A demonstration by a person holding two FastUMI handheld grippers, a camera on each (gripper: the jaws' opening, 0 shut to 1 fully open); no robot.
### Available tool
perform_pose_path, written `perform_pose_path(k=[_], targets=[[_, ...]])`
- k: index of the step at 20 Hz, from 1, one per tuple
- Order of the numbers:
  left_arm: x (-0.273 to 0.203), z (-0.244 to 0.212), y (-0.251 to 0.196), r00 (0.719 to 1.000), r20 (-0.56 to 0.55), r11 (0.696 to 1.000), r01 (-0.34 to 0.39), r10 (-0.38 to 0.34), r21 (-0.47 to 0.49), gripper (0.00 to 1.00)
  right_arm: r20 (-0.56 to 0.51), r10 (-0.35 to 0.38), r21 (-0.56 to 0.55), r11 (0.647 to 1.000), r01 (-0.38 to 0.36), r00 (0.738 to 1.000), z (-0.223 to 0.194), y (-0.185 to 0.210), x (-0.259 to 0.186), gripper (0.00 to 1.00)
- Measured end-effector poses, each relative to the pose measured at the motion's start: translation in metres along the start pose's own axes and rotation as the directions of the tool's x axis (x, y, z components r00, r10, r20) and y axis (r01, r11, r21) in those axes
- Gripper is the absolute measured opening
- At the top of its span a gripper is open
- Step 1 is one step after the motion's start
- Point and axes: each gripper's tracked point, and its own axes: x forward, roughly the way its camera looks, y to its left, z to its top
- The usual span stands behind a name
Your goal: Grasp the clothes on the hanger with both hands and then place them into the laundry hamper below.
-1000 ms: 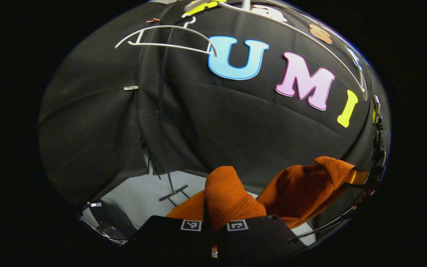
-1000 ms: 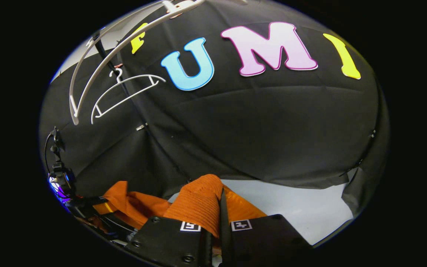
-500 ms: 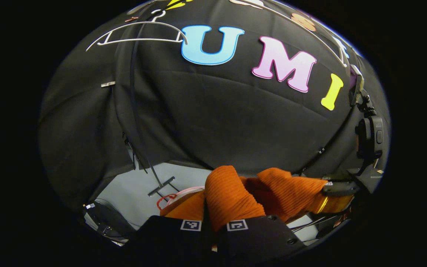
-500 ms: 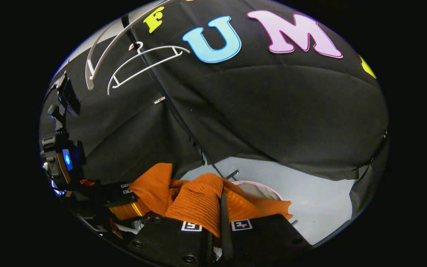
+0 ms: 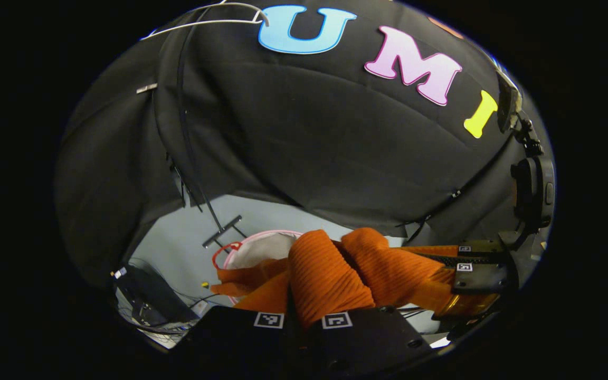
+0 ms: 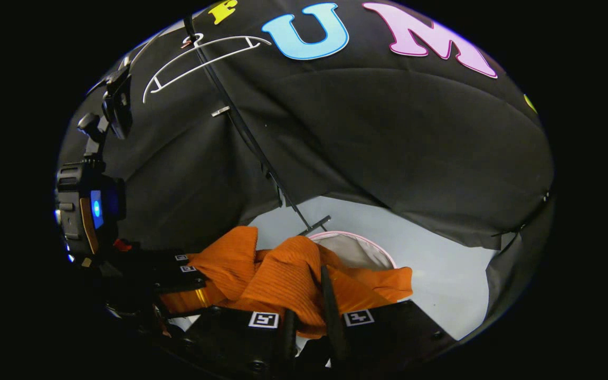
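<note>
In the left gripper view we see our left gripper (image 5: pixel 304 322) clamped on a ribbed fold of the orange garment (image 5: pixel 330 274), both fingers pressing the cloth. In the right gripper view our right gripper (image 6: pixel 309 322) pinches another fold of the garment (image 6: pixel 283 279) the same way. The cloth hangs bunched between the two, its loose ends drooping over the hamper (image 6: pixel 357 250), whose pink rim (image 5: pixel 262 237) sits on the grey floor (image 6: pixel 441 279) just beyond. Farther off a white hanger (image 6: pixel 198 55) hangs high on a black pole (image 6: pixel 246 132).
</note>
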Motion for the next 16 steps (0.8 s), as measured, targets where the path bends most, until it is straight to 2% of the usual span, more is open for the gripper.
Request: perform_pose_path(k=[2,6,7,9,10,12,13,16], targets=[[0.002,-0.003,-0.001,1.000,-0.017,1.000,0.000,0.000,-0.001,0.09,-0.007,-0.012,-0.010,1.000,0.012,1.000,0.000,-0.001,0.001,0.30],[0.005,-0.009,0.005,0.998,-0.060,1.000,-0.003,0.001,-0.027,0.13,-0.024,-0.016,0.020,1.000,0.016,1.000,-0.004,-0.007,0.001,0.30],[0.008,-0.016,0.007,0.996,-0.085,0.999,0.001,-0.005,-0.046,0.20,-0.031,-0.021,0.024,0.999,0.022,0.999,-0.006,-0.009,0.001,0.30],[0.006,-0.027,0.003,0.989,-0.148,0.998,0.015,-0.025,-0.069,0.51,-0.050,-0.030,0.024,0.999,0.031,0.998,-0.011,-0.013,0.001,0.30],[0.009,-0.030,0.006,0.986,-0.164,0.998,0.002,-0.012,-0.057,0.66,-0.050,-0.037,0.024,0.999,0.038,0.998,-0.012,-0.014,0.000,0.40],[0.010,-0.036,0.021,0.983,-0.176,0.998,-0.055,0.052,-0.008,0.96,-0.047,-0.076,-0.006,0.997,0.076,0.996,-0.014,-0.022,-0.005,0.80],[0.007,-0.040,0.025,0.982,-0.177,0.998,-0.067,0.067,0.009,0.96,-0.047,-0.083,-0.018,0.996,0.082,0.995,-0.016,-0.027,-0.005,1.00],[0.003,-0.047,0.030,0.982,-0.178,0.998,-0.066,0.069,0.022,0.96,-0.050,-0.093,-0.012,0.996,0.092,0.994,-0.018,-0.033,-0.007,0.99]])
